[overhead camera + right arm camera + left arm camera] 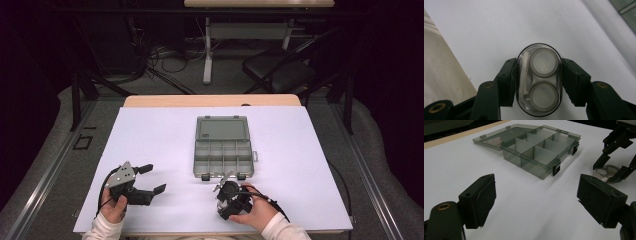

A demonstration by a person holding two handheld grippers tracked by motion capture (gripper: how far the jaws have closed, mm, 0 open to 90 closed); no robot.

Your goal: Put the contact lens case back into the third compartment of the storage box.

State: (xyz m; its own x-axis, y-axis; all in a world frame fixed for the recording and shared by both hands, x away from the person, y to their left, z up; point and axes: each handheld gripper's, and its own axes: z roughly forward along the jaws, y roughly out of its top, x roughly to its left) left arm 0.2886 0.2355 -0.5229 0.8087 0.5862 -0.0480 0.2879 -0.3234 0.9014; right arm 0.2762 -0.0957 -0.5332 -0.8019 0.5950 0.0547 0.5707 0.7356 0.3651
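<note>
Black right tongs [537,82]: sitting nearest the person at the front of the desk, gripped by the right hand [257,212]; the two jaws are pressing against the long sides of a small clear oval case, so they are clamped on it and only as far apart as the case is wide.
Clear oval case [539,78]: lying flat on the white sheet between those jaws, its transparent lid showing two round white wells one behind the other and a thin white piece along one side; in the left gripper view it is showing as a pale disc-filled shape [606,172] under the other gripper's fingers.
Left tongs [536,200]: resting low over the sheet at the front left, held by the left hand [114,207]; the jaws are standing wide apart with bare white sheet between them, touching and holding nothing.
White sheet [150,150]: covering most of the desk [210,100], whose wooden edge is peeking out along the far side.
Grey organiser box [222,157]: sitting mid-desk just beyond the right tongs, well apart from the left tongs; its lid [222,128] is lying open and flat toward the far side, and the divided compartments are looking empty, with two black latches on the near wall.
Dark chair [280,70]: standing on the floor beyond the desk.
</note>
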